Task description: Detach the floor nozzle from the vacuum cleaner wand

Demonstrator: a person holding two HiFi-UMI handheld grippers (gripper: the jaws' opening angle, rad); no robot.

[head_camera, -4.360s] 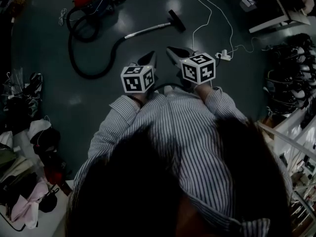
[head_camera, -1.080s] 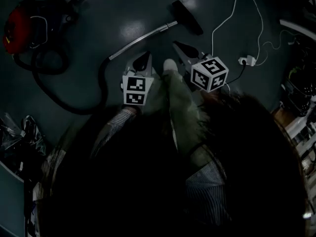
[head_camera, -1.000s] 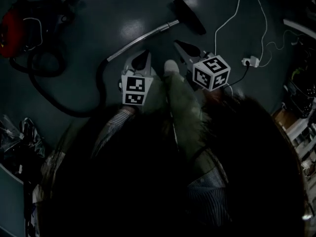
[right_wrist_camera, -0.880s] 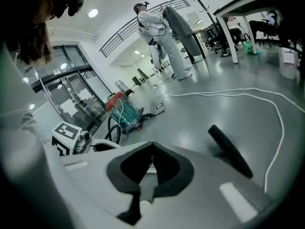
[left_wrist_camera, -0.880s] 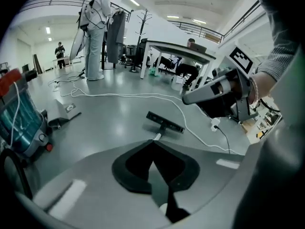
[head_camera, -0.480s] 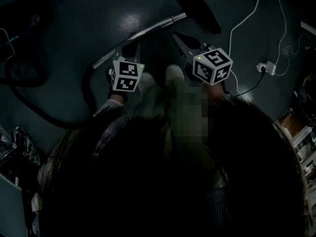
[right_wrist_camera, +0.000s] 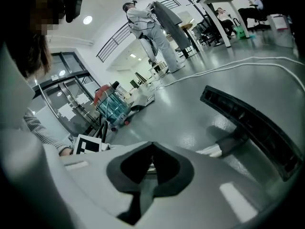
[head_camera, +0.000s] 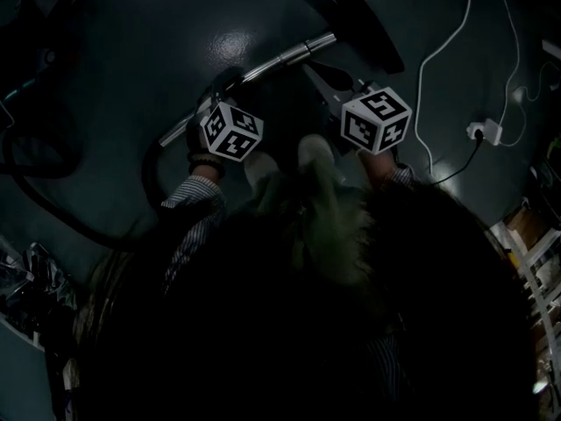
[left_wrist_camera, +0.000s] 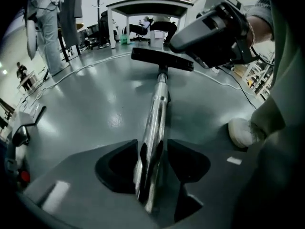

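You had crouched, bringing both grippers down from waist height to the floor. Your left gripper (left_wrist_camera: pixel 151 163) straddled the chrome wand (left_wrist_camera: pixel 158 104), its jaws opening with the tube between them but not yet pinched. Your right gripper (right_wrist_camera: pixel 151 162) hung near the black floor nozzle (right_wrist_camera: pixel 255 128), jaws together and empty. The nozzle lay flat on the grey floor (left_wrist_camera: pixel 95 94), still joined to the wand's far end. The approach looked finished: the left seemed placed to clamp the wand, while the right would need to open before pulling the nozzle
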